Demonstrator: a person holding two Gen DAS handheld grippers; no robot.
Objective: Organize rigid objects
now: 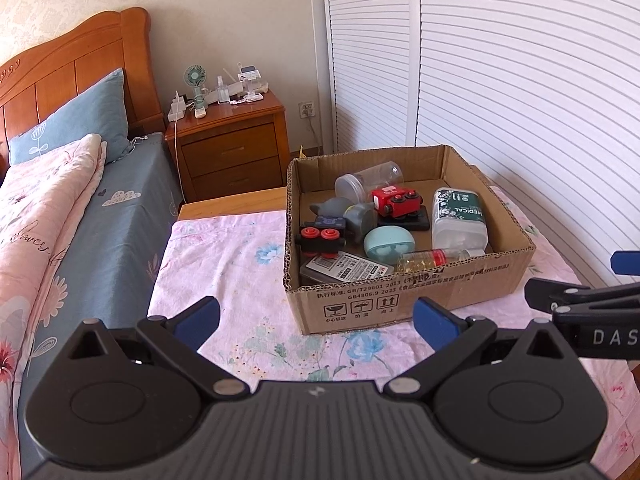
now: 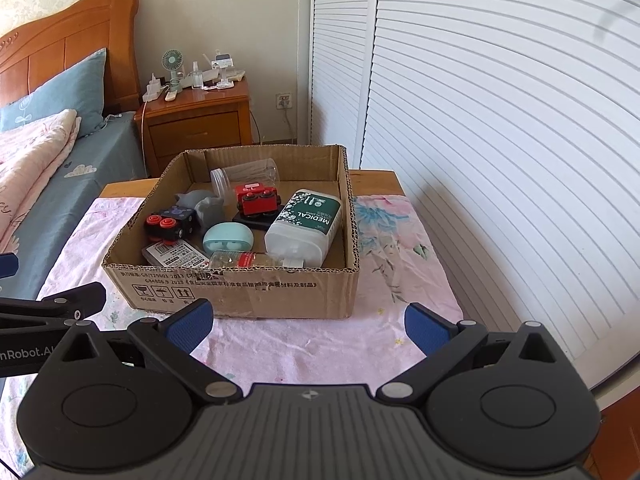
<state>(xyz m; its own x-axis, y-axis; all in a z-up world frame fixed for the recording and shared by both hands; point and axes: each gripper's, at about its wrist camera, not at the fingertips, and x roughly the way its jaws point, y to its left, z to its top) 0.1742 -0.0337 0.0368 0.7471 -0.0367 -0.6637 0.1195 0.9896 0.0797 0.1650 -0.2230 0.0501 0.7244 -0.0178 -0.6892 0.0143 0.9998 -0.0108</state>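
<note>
An open cardboard box (image 1: 400, 304) (image 2: 240, 288) stands on the pink floral cloth. Inside lie a white medical bottle (image 1: 460, 216) (image 2: 308, 224), a red toy car (image 1: 396, 202) (image 2: 256, 200), a black toy car with red wheels (image 1: 322, 236) (image 2: 170, 222), a mint round case (image 1: 388, 242) (image 2: 228, 238), a clear jar (image 1: 368, 180) (image 2: 244, 176), a small red-banded bottle (image 1: 432, 258) (image 2: 248, 259), a grey figure (image 1: 336, 208) and a labelled flat pack (image 1: 348, 266). My left gripper (image 1: 316, 320) is open and empty in front of the box. My right gripper (image 2: 308, 322) is open and empty, also short of the box.
The cloth-covered table (image 2: 400, 240) stands beside a bed (image 1: 60, 220) on the left. A wooden nightstand (image 1: 232, 140) with a small fan and clutter stands behind. White louvered doors (image 2: 500, 140) fill the right side.
</note>
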